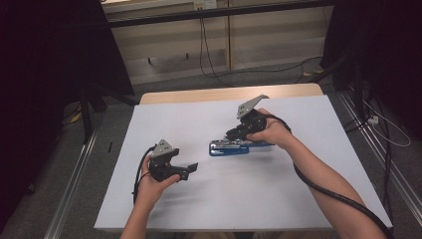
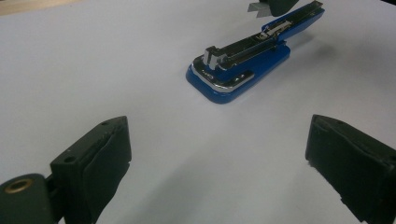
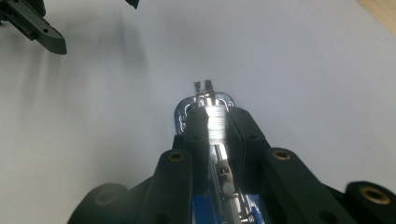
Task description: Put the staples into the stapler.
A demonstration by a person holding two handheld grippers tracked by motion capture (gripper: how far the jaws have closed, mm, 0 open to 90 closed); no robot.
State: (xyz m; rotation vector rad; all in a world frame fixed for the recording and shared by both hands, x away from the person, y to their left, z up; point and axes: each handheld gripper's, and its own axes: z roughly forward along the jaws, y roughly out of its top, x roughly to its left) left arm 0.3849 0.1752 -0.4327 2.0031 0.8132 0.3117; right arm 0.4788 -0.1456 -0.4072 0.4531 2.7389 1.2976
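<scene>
A blue stapler [image 1: 222, 149] lies on the white table top [image 1: 278, 189], right of centre, with its shiny metal magazine [image 2: 243, 50] showing on top. My right gripper [image 1: 235, 138] comes down on its far end, and its jaws are shut on the stapler [image 3: 205, 99] from both sides. The stapler's front end pokes out past the fingertips [image 3: 196, 122]. My left gripper [image 1: 190, 169] rests low at the table's left, pointing toward the stapler [image 2: 233, 81] from a short way off. Its jaws [image 2: 219, 137] stand wide open with nothing between them.
The white sheet covers a wooden table whose bare edge [image 1: 229, 93] shows at the back. Black curtains [image 1: 50, 59] hang at both sides, and cables [image 1: 383, 124] and metal rails run along the floor. My left gripper's jaw [image 3: 44, 32] shows in the right gripper view at top left.
</scene>
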